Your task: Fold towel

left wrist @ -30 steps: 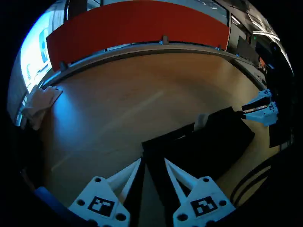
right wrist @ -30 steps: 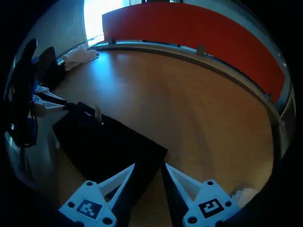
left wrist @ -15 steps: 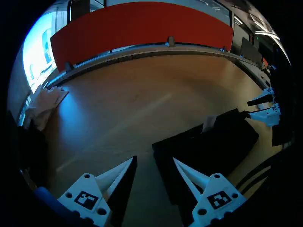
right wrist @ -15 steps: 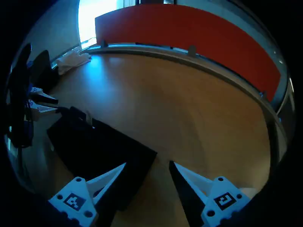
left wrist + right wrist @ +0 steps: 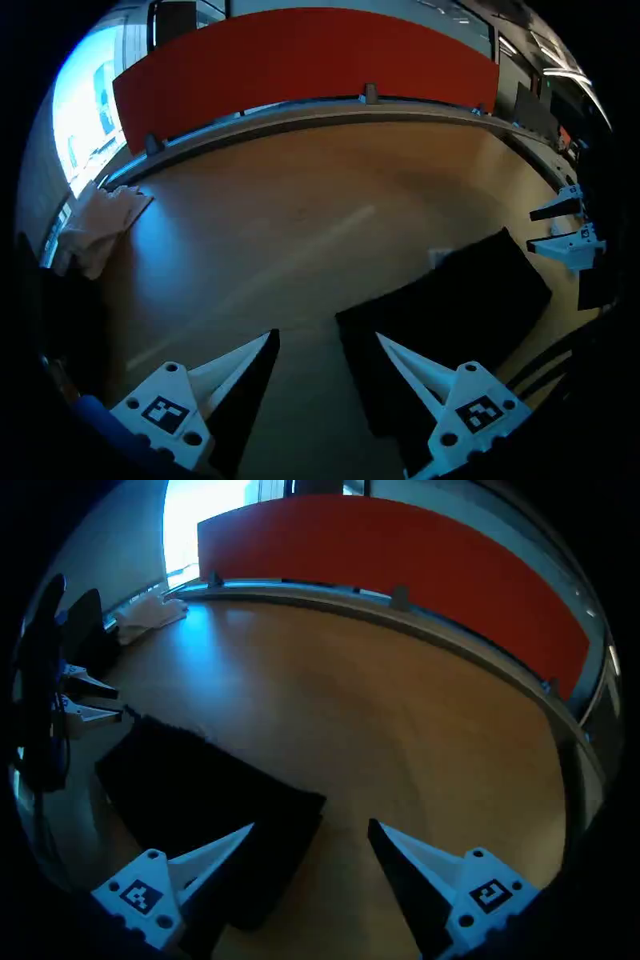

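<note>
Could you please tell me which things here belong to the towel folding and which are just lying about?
For the job: black towel, folded on the wooden table; left gripper and right gripper, both open.
Just lying about: pale crumpled cloth at the table's far edge; red partition behind.

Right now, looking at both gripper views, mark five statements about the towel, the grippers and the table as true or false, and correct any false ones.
1. The dark towel lies flat on the wooden table. True.
2. The left gripper is shut on the towel. False: it is open and holds nothing.
3. A red panel stands along the table's far edge. True.
4. The pale cloth lies on top of the dark towel. False: it lies apart from the towel, near a far corner of the table.
5. The right gripper is open. True.
</note>
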The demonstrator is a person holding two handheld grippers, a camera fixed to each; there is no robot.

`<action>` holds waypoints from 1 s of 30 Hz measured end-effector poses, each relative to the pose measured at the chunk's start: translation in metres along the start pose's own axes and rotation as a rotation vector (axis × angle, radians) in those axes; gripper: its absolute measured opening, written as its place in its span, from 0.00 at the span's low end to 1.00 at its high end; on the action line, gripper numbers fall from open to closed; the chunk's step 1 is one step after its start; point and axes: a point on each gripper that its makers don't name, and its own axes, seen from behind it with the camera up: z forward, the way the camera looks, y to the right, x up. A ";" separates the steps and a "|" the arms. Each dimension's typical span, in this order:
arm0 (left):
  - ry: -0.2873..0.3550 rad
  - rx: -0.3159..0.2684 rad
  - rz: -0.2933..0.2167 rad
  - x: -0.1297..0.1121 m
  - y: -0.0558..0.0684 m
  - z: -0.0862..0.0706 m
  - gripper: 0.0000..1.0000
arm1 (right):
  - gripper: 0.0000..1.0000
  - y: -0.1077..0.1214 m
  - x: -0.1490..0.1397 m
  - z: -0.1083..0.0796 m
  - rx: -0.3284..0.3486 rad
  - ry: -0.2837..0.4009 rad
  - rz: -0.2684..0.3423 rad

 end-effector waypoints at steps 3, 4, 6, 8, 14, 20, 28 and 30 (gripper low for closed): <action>0.003 -0.002 -0.005 0.000 -0.001 -0.002 0.85 | 1.00 0.000 0.000 -0.003 0.002 0.004 -0.003; 0.003 -0.003 -0.006 0.000 -0.001 -0.003 0.87 | 1.00 -0.001 0.000 -0.004 0.002 0.005 -0.004; 0.003 -0.003 -0.008 -0.001 -0.002 -0.004 0.87 | 1.00 -0.002 -0.001 -0.007 0.003 0.007 -0.006; 0.004 -0.002 -0.008 -0.001 -0.002 -0.006 0.87 | 1.00 -0.003 -0.001 -0.009 0.006 0.008 -0.005; 0.009 -0.014 -0.013 -0.004 0.001 -0.015 0.87 | 1.00 -0.006 -0.004 -0.019 0.014 0.016 0.003; 0.020 -0.018 -0.012 -0.009 0.003 -0.031 0.87 | 1.00 -0.008 -0.008 -0.034 0.015 0.029 0.009; 0.032 -0.007 -0.026 -0.023 0.005 -0.053 0.87 | 1.00 -0.012 -0.017 -0.054 0.014 0.038 0.025; 0.035 -0.002 -0.035 -0.027 0.005 -0.059 0.87 | 1.00 -0.013 -0.019 -0.058 0.016 0.040 0.030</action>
